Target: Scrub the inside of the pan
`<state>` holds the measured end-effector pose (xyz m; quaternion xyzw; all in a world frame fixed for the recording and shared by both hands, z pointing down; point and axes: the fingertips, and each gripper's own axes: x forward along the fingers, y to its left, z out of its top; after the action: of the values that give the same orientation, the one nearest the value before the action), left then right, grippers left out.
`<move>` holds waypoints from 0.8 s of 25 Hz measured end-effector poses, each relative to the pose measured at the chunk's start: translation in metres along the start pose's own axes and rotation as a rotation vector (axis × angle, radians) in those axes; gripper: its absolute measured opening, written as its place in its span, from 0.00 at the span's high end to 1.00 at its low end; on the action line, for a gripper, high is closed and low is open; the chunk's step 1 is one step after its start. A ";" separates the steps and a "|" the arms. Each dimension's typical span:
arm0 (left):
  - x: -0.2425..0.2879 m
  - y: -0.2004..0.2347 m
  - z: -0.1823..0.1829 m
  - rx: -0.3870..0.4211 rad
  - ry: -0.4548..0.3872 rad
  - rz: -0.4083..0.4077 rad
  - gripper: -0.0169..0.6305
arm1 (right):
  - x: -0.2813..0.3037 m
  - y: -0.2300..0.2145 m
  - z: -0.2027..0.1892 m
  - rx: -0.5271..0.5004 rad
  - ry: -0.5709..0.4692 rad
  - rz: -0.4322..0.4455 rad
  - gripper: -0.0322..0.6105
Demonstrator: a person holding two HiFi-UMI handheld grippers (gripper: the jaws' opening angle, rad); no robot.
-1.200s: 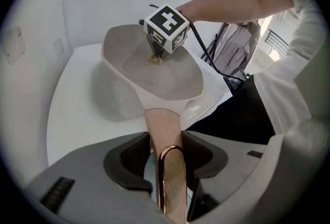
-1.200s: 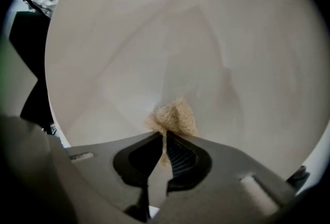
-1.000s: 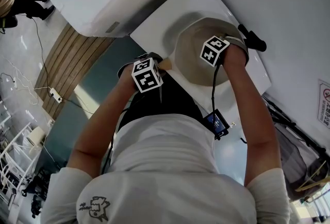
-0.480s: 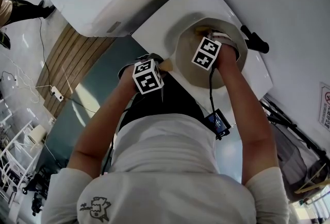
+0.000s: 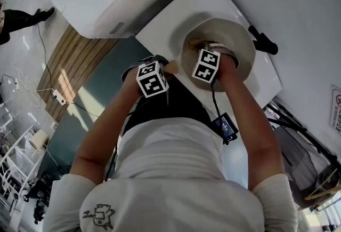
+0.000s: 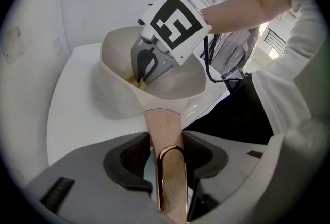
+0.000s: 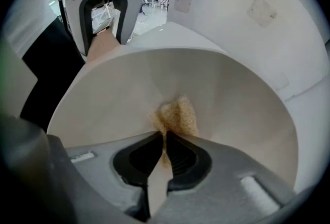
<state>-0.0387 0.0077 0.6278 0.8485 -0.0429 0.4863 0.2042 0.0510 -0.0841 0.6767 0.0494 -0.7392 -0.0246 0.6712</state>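
**Pan pinned by left, sponge down inside on right**

Counter [image 5: 160, 28] is carrying the pan [image 5: 241, 39], which is sitting upright near the edge closest to the person.

Left gripper [image 6: 165, 153] is clamping the pan's handle [image 6: 164, 127], with both pads pressing its sides. The handle's long axis is running straight out from those jaws into the bowl, so the pan is lying dead ahead of the left gripper and slightly below it.

Right gripper [image 7: 165, 153] is pointing down into the bowl from above, jaws pinched shut on a sponge [image 7: 178, 115]. The sponge is sticking out past the tips and touching the inner surface on the handle side of the bowl, left of centre in the head view.

Right hand is the one nearer the working surface; left is only bracing.

My read: scrub is mid-way. Most of the bowl is lying beyond the sponge, away from the handle, so the next stroke is probably heading outward along the handle's line. Risk is the pan twisting about the handle if the left grip is slipping.
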 end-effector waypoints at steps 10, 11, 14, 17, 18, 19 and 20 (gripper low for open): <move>0.001 0.000 0.001 -0.001 0.002 0.003 0.68 | 0.000 0.040 -0.004 0.032 -0.017 0.092 0.91; 0.001 -0.001 0.001 -0.001 0.002 0.002 0.68 | 0.000 0.044 -0.005 0.035 -0.016 0.101 0.91; 0.001 0.000 0.001 -0.001 0.001 0.001 0.68 | 0.000 0.057 -0.011 0.050 -0.005 0.135 0.91; 0.002 0.000 0.001 0.000 0.000 0.003 0.68 | 0.000 0.070 -0.019 0.070 0.012 0.173 0.91; 0.002 0.000 0.001 0.000 0.000 0.004 0.68 | 0.000 0.074 -0.023 0.081 0.020 0.185 0.91; 0.002 0.000 0.001 0.001 -0.001 0.004 0.68 | 0.000 0.077 -0.027 0.093 0.029 0.196 0.91; 0.003 0.000 0.001 0.002 -0.002 0.005 0.68 | 0.000 0.080 -0.032 0.105 0.037 0.205 0.91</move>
<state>-0.0365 0.0072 0.6296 0.8490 -0.0448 0.4860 0.2023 0.0794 -0.0036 0.6876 0.0092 -0.7282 0.0838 0.6801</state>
